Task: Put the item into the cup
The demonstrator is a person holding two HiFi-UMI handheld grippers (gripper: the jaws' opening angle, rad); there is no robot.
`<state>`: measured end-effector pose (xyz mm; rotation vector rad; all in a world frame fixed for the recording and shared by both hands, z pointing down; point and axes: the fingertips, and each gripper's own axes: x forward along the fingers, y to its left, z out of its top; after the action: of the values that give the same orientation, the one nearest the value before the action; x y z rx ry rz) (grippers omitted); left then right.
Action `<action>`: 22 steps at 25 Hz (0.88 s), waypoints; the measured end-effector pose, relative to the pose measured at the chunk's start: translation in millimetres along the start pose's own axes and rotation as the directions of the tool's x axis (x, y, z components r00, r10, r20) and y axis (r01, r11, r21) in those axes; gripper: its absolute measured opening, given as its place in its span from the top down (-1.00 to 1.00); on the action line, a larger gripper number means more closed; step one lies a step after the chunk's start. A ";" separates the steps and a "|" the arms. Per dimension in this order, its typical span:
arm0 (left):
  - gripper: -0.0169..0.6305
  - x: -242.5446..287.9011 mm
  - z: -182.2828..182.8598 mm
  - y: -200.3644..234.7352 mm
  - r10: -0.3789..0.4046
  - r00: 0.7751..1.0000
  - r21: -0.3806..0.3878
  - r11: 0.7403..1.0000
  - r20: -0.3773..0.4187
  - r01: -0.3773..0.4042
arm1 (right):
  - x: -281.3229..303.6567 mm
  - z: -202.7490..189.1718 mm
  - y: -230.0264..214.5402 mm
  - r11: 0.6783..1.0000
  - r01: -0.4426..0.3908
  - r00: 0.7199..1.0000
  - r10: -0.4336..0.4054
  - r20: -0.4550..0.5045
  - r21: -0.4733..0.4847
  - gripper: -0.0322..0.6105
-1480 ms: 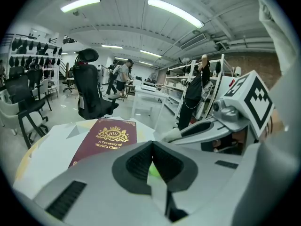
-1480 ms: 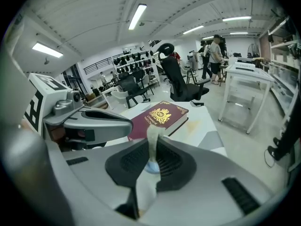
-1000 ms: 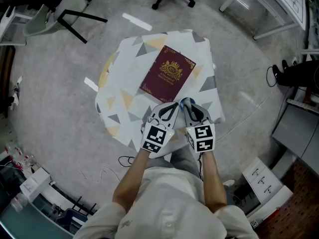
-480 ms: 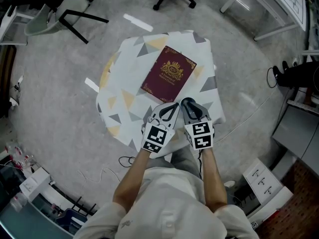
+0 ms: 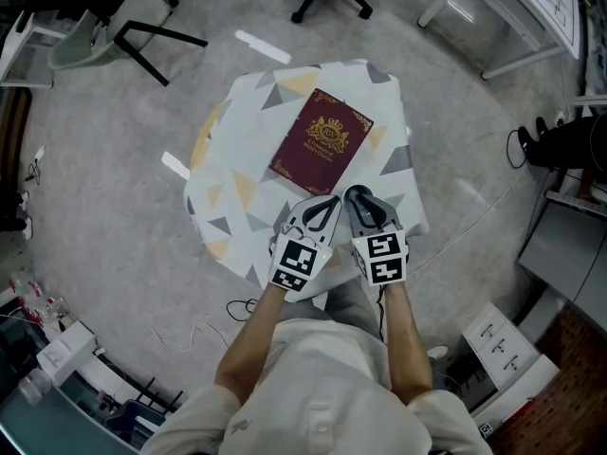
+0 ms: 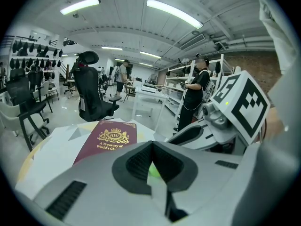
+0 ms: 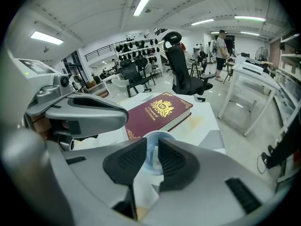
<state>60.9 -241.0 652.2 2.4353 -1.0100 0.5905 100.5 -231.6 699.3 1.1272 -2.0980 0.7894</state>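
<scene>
The person holds both tools side by side at the 6 o'clock edge of a small table (image 5: 228, 192) draped in a triangle-patterned cloth, with a maroon book (image 5: 322, 140) lying toward 12 o'clock from them. The left gripper (image 6: 151, 154) has its jaws pressed together on a small green item (image 6: 153, 171), only a sliver of which shows between the pads, so its exact kind cannot be told. At its 3 o'clock, the right gripper (image 7: 153, 161) is clamped on the wall of a pale blue cup (image 7: 157, 136), one jaw inside the rim and one outside, probably to steady the light cup while the item goes in. The item is not yet in the cup. The two tools sit close together, likely so that the transfer is short.
</scene>
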 end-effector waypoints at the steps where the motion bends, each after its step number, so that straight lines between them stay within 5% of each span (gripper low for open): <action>1: 0.91 -1.3 1.2 -0.4 -0.001 1.000 0.003 1.000 0.002 0.001 | -2.5 1.8 0.0 1.000 0.004 1.000 -0.004 0.009 -0.004 0.64; 8: 0.91 -19.1 21.1 -5.0 -0.009 0.999 0.036 0.999 0.037 0.008 | -39.7 31.9 -0.9 0.998 0.062 0.985 -0.056 0.166 -0.029 0.66; 22: 0.91 -77.8 82.8 -33.1 -0.064 0.985 0.138 0.990 0.161 0.042 | -144.5 78.3 23.3 0.980 0.194 0.895 -0.163 0.416 -0.033 0.71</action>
<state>53.1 -221.8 535.7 2.6574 -0.9940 0.4582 125.5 -207.7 537.0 1.5261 -2.2916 0.4048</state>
